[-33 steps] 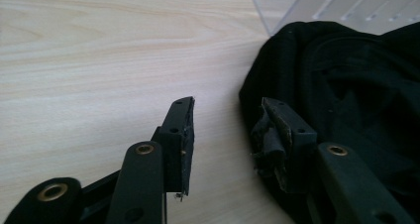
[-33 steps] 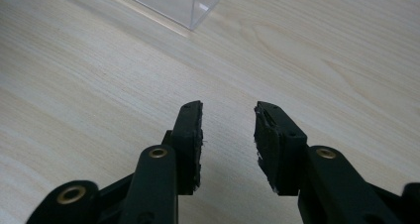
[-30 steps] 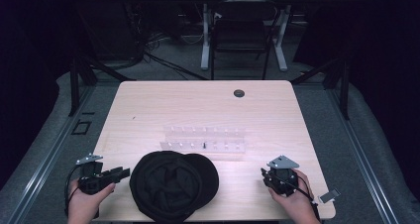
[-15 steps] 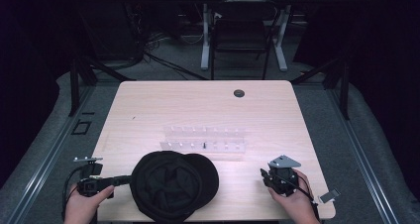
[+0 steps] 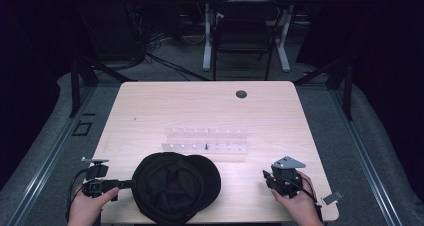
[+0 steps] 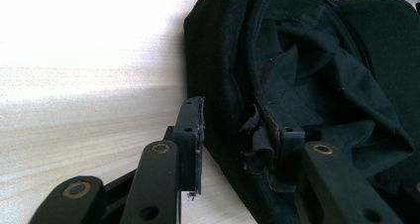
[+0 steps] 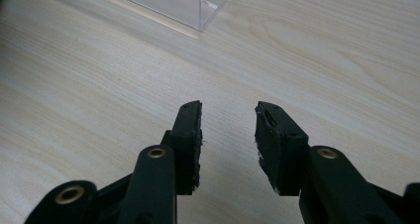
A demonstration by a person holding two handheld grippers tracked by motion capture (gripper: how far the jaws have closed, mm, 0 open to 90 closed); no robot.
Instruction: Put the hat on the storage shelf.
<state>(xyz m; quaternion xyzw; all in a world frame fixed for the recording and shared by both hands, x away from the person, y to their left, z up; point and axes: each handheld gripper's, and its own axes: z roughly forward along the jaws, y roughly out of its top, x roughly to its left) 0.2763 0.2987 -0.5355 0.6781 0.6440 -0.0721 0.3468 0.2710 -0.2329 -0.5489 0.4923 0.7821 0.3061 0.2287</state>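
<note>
Left gripper view looks straight along the left gripper [image 6: 230, 130] at a black cap [image 6: 317, 80] lying upside down on the pale wooden table [image 6: 84, 85]. The cap's rim runs up between the two jaws: one jaw sits outside the cap on the bare-table side, the other sits inside the hollow of the crown, over the crumpled lining. The jaws have just been closing around that rim, yet a gap remains between the outer pad and the fabric, so the pads are not pressing on it and the grip is not made. Beyond the jaw tips the crown rises away, and the brim lies past it on the inner jaw's far side.

From the high view, the left gripper [image 5: 122, 184] points sideways at the cap [image 5: 175, 186], its tips right at the cap's near edge, held in the person's left hand [image 5: 87, 206].

Right gripper view shows the right gripper [image 7: 228, 135] with its jaws released and parted, nothing between them but bare wood. Ahead of the tips and off toward the left jaw's side stands the corner of a clear plastic rack [image 7: 198, 3], well apart from the pads.

In the high view the right gripper [image 5: 267, 178] rests low over the table in the right hand [image 5: 295, 201], well apart from the cap, with the rack [image 5: 205, 141] beyond both grippers.
</note>
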